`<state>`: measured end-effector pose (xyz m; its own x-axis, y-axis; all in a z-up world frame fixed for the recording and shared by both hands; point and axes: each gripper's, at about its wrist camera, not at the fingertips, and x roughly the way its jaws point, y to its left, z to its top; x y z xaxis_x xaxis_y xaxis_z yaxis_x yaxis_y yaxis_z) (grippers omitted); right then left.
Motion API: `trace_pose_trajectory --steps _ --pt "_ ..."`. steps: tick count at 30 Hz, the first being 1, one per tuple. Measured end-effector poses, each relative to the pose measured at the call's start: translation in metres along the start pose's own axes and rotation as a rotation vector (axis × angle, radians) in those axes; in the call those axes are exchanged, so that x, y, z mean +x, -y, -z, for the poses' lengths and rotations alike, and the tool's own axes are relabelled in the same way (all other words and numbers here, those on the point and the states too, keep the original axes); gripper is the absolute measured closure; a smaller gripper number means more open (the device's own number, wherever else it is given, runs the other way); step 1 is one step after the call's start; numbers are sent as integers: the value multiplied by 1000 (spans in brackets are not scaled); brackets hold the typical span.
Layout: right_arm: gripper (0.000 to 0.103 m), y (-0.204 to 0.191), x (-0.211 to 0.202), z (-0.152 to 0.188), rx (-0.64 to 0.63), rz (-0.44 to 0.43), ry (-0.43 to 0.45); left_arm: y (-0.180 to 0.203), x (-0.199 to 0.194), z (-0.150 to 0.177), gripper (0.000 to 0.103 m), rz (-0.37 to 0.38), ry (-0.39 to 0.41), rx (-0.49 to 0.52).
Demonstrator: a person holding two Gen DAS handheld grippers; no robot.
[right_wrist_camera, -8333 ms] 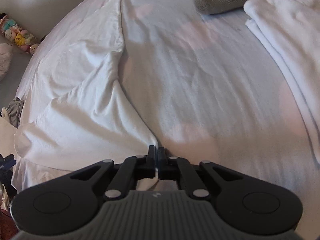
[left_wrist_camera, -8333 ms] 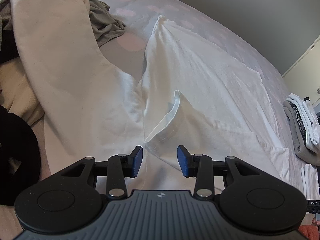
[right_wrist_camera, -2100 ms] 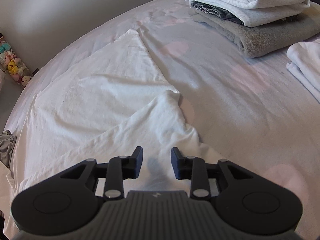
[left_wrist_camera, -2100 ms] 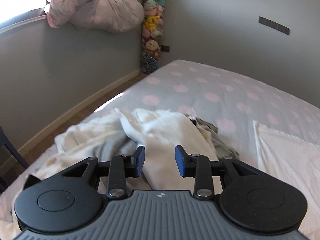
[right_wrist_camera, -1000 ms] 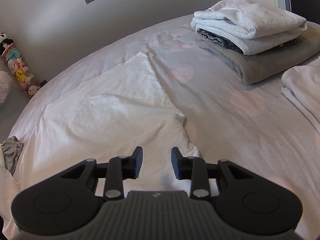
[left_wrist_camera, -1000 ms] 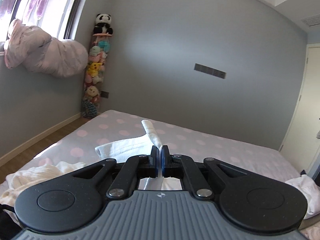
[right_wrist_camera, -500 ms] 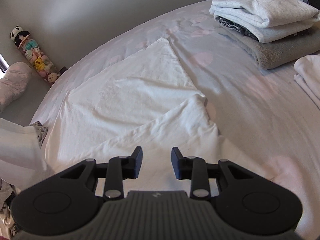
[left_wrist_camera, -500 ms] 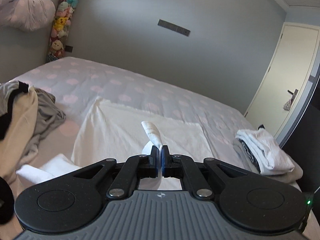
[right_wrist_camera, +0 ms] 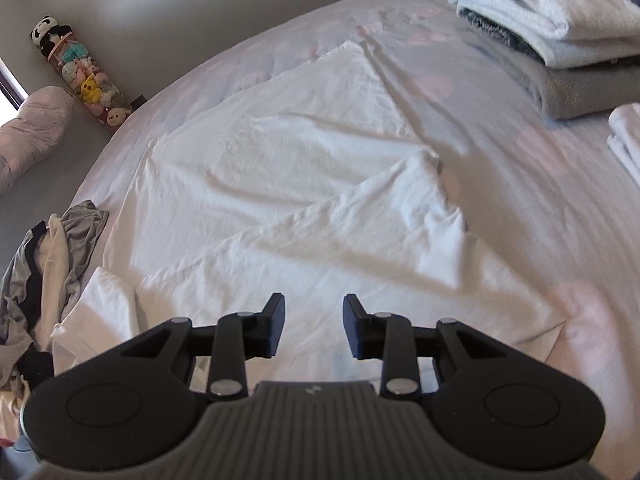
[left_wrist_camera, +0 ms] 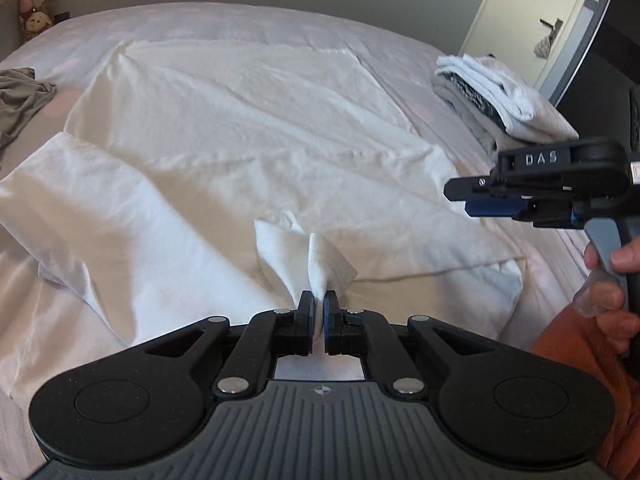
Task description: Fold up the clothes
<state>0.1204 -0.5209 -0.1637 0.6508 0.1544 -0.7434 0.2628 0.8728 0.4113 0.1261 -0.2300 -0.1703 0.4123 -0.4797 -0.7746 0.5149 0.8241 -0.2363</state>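
A white garment (left_wrist_camera: 248,128) lies spread and partly folded on the bed, and also shows in the right wrist view (right_wrist_camera: 320,184). My left gripper (left_wrist_camera: 318,308) is shut on a bunched piece of its white cloth (left_wrist_camera: 320,260) near the bed's front edge. My right gripper (right_wrist_camera: 314,320) is open and empty, hovering over the near part of the garment. It also shows in the left wrist view (left_wrist_camera: 492,204) at the right, held by a hand above the garment's right edge.
A stack of folded clothes (right_wrist_camera: 560,40) sits at the far right of the bed (right_wrist_camera: 540,208), also in the left wrist view (left_wrist_camera: 500,96). A pile of unfolded clothes (right_wrist_camera: 44,264) lies at the left. Plush toys (right_wrist_camera: 88,80) stand by the wall.
My left gripper closed on white cloth, lifted it high, then swung down and right over the spread garment. My right gripper stayed open, drifting slightly over the garment.
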Motion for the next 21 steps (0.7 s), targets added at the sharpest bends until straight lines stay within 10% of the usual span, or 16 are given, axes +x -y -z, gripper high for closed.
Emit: trace_pose_trajectory --steps 14,17,21 --pt "43 -62 41 26 -118 -144 -157 -20 -12 4 63 137 -47 -104" --pt "46 -65 36 26 -116 -163 -139 -31 -22 -2 63 106 -14 -139" --pt "76 -69 31 26 -114 -189 -114 -51 -31 -8 63 57 23 -228"
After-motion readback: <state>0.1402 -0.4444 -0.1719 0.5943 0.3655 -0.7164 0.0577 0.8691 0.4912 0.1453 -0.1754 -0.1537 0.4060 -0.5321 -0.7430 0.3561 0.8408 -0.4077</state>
